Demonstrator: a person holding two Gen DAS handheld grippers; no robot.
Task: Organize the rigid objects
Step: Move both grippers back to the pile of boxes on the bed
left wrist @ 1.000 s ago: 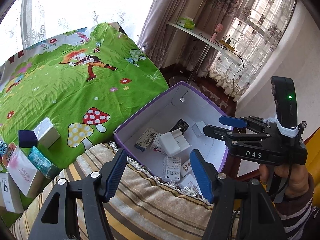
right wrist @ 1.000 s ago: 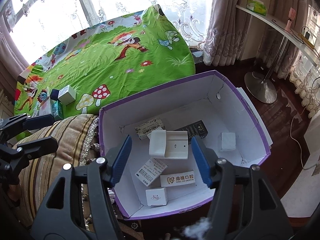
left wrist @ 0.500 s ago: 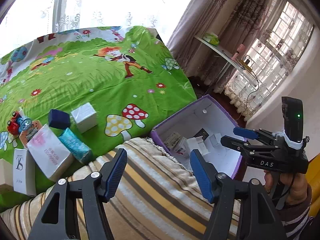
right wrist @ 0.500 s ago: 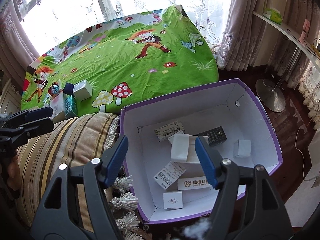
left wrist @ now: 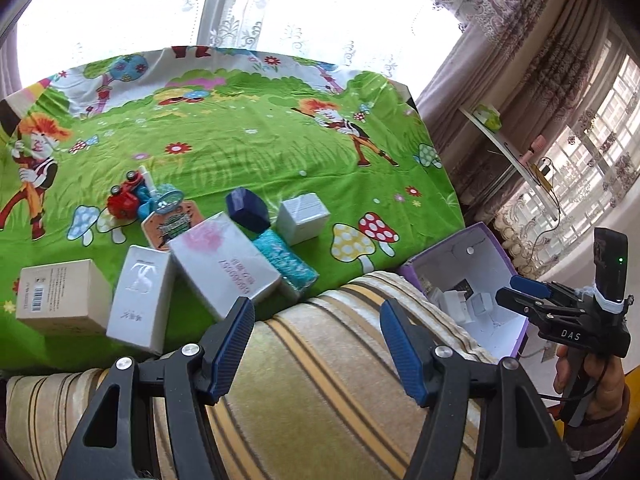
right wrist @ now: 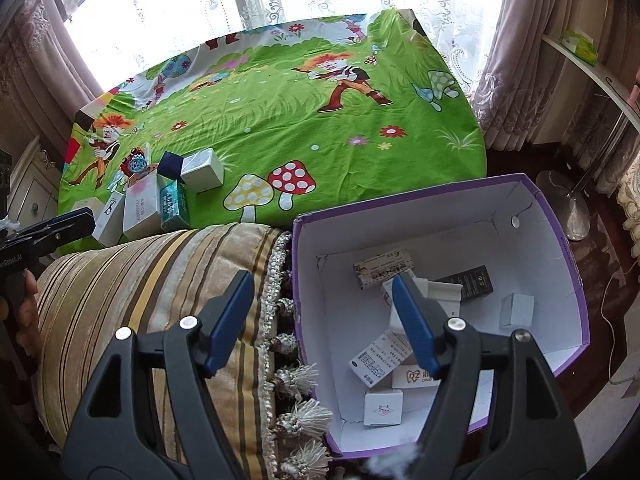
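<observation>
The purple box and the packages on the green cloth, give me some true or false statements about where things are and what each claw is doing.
1. The left claw holds a white box. False: it is open and empty above the striped cushion.
2. The purple box already contains several small packages. True.
3. The dark blue box lies inside the purple box. False: it sits on the green cloth, beside a small white cube box.
4. The right claw is open. True.
5. The red toy car sits on the green cloth. True.
</observation>
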